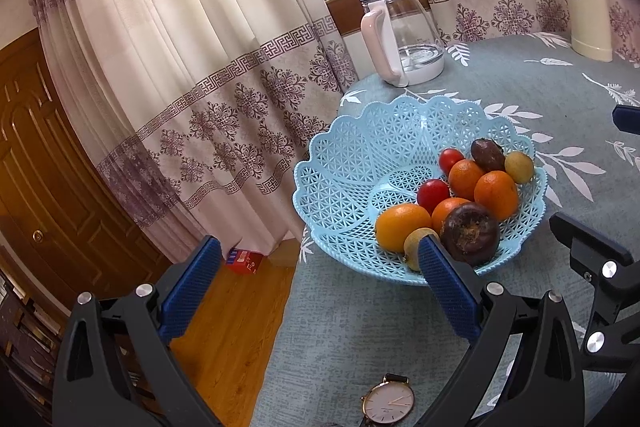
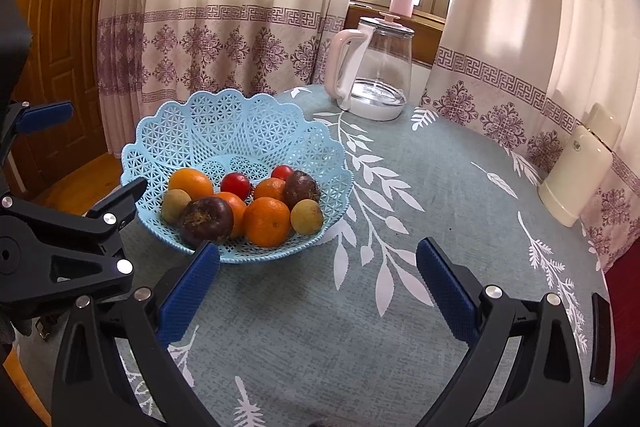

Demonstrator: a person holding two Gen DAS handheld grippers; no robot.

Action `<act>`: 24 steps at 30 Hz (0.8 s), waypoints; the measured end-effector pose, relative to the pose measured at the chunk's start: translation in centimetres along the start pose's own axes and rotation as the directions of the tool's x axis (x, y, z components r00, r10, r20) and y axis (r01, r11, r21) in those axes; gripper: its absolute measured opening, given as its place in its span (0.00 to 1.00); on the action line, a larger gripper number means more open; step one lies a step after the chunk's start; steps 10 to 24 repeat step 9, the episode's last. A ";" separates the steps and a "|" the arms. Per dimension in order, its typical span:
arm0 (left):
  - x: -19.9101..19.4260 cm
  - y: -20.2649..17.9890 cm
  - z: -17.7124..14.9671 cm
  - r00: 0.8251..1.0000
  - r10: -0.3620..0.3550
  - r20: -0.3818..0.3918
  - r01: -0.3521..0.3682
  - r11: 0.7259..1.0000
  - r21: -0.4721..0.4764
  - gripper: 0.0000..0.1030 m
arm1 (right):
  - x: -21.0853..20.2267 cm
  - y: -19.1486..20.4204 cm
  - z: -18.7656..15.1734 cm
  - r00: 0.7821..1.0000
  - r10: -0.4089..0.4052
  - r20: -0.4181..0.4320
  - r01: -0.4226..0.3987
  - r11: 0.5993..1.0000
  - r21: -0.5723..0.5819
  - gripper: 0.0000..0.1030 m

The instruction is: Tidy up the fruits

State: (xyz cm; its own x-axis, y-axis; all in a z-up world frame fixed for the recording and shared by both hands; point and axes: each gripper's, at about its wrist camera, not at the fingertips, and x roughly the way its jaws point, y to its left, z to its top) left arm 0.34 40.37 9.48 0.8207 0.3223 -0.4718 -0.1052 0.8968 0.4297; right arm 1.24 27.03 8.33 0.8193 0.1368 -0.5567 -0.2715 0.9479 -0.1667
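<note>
A light blue lattice basket (image 1: 352,163) (image 2: 224,131) stands on the table near its left edge. In it lie several oranges (image 1: 496,195) (image 2: 267,221), two red tomatoes (image 1: 433,194) (image 2: 236,185), two dark purple fruits (image 1: 470,233) (image 2: 206,221) and small yellow-green fruits (image 1: 519,167) (image 2: 306,216). My left gripper (image 1: 320,287) is open and empty, its right finger just in front of the basket's near rim. My right gripper (image 2: 318,287) is open and empty over bare cloth, right of the basket. The left gripper's body (image 2: 60,251) shows at the left of the right wrist view.
A glass kettle (image 1: 404,35) (image 2: 372,67) with a pink handle stands behind the basket. A cream appliance (image 1: 588,19) (image 2: 576,179) is at the far right. A wristwatch (image 1: 388,405) lies near the front edge. The table edge drops to wood floor (image 1: 232,327) on the left.
</note>
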 end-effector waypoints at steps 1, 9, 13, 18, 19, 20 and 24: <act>0.0 0.0 0.0 1.000 -0.001 0.000 0.001 1.000 0.000 0.97 | 0.1 -0.2 0.0 1.000 0.002 -0.010 -0.002 1.000 0.011 0.95; -0.7 -1.0 0.2 1.000 -0.023 0.011 0.023 1.000 0.009 0.97 | 0.2 -2.9 -0.7 0.999 -0.015 -0.051 0.019 0.997 0.080 0.95; -0.7 -1.0 0.2 1.000 -0.023 0.011 0.023 1.000 0.009 0.97 | 0.2 -2.9 -0.7 0.999 -0.015 -0.051 0.019 0.997 0.080 0.95; -0.7 -1.0 0.2 1.000 -0.023 0.011 0.023 1.000 0.009 0.97 | 0.2 -2.9 -0.7 0.999 -0.015 -0.051 0.019 0.997 0.080 0.95; -0.7 -1.0 0.2 1.000 -0.023 0.011 0.023 1.000 0.009 0.97 | 0.2 -2.9 -0.7 0.999 -0.015 -0.051 0.019 0.997 0.080 0.95; -0.7 -1.0 0.2 1.000 -0.023 0.011 0.023 1.000 0.009 0.97 | 0.2 -2.9 -0.7 0.999 -0.015 -0.051 0.019 0.997 0.080 0.95; -0.7 -1.0 0.2 1.000 -0.023 0.011 0.023 1.000 0.009 0.97 | 0.2 -2.9 -0.7 0.999 -0.015 -0.051 0.019 0.997 0.080 0.95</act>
